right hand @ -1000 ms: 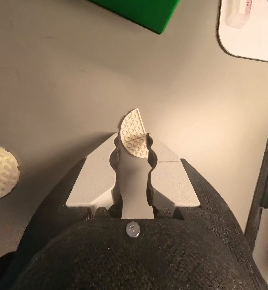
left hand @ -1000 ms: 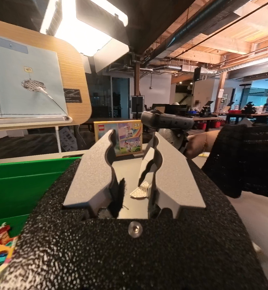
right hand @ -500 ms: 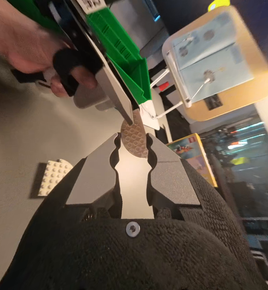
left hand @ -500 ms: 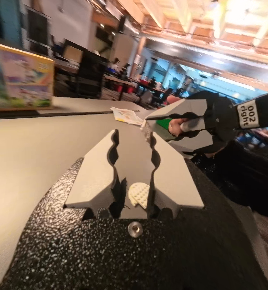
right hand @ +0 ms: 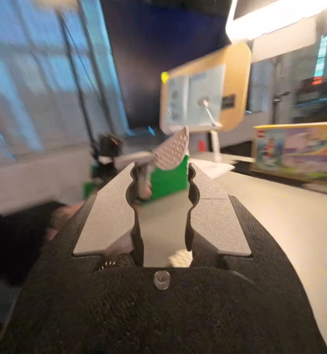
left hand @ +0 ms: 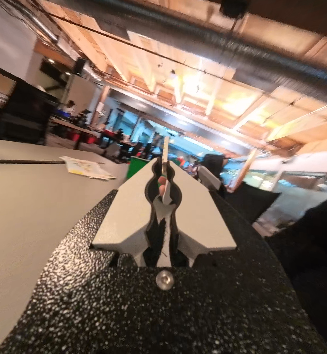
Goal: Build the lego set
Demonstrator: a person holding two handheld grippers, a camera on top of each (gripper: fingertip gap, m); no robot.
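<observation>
In the left wrist view my left gripper (left hand: 163,162) is shut on a white half-round studded plate (left hand: 165,153), held edge-on above the grey table (left hand: 34,191). In the right wrist view my right gripper (right hand: 161,165) is open and empty. Just beyond its tips the same plate (right hand: 171,153) shows, pinched by the left gripper's fingers (right hand: 137,157). A second white plate (right hand: 180,258) lies blurred on the table below the right gripper. One of the right gripper's fingers (left hand: 209,179) shows past the left gripper.
A green bin (right hand: 168,182) stands behind the plate and also shows in the left wrist view (left hand: 137,166). A lego box (right hand: 296,151) stands at the right. An instruction booklet on a wooden stand (right hand: 197,99) is behind. Paper leaflets (left hand: 86,168) lie on the table. The tips of both grippers are at nearly the same place.
The half-round plate has passed from my right gripper to my left. The left gripper has shut on it, the right has opened and drawn back. Both views have swung.
</observation>
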